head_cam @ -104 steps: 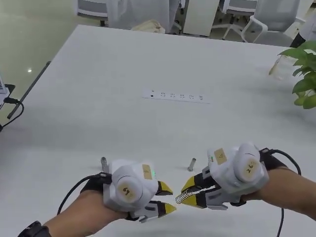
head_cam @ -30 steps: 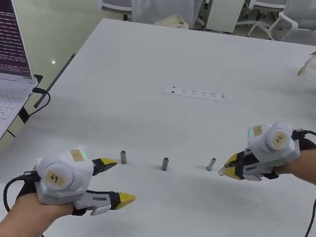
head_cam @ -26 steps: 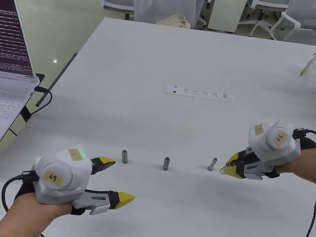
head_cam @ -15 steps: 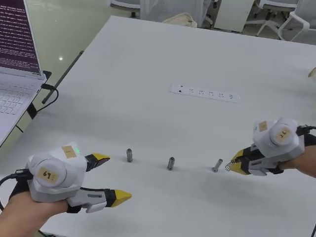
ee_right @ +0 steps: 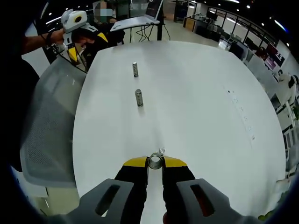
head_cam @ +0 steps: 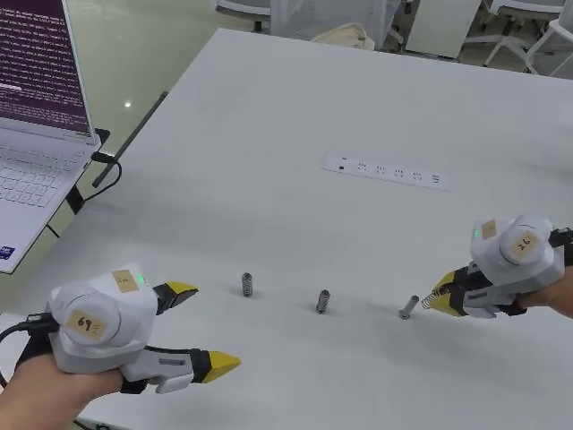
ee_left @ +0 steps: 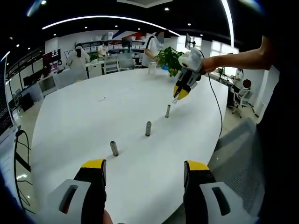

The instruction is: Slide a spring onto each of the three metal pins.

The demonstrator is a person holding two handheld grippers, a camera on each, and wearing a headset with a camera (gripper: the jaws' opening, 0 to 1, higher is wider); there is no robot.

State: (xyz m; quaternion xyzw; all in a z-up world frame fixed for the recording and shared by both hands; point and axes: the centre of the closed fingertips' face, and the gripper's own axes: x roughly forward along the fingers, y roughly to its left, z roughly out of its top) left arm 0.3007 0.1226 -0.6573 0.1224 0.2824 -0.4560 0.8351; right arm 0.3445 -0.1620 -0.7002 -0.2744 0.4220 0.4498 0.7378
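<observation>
Three metal pins stand in a row on the white table (head_cam: 286,116). The left pin (head_cam: 247,285) and the middle pin (head_cam: 323,301) each carry a spring. The right pin (head_cam: 408,307) is bare. My right gripper (head_cam: 436,298) is shut on a spring (head_cam: 427,299) and holds it just right of the bare pin. In the right gripper view the spring (ee_right: 155,162) sits end-on between the yellow tips, with the bare pin (ee_right: 161,151) right behind it. My left gripper (head_cam: 204,327) stands open near the table's front left, with nothing between its fingers (ee_left: 95,164).
A white power strip (head_cam: 386,172) lies at mid-table. An open laptop (head_cam: 36,116) stands off the table's left edge, with a cable beside it. Chairs stand beyond the far edge. A potted plant (ee_left: 168,58) stands on the table behind the right gripper.
The head camera has shifted, so the whole scene sits further right. My right gripper has edged the spring closer to the bare pin. The left gripper stays open in place.
</observation>
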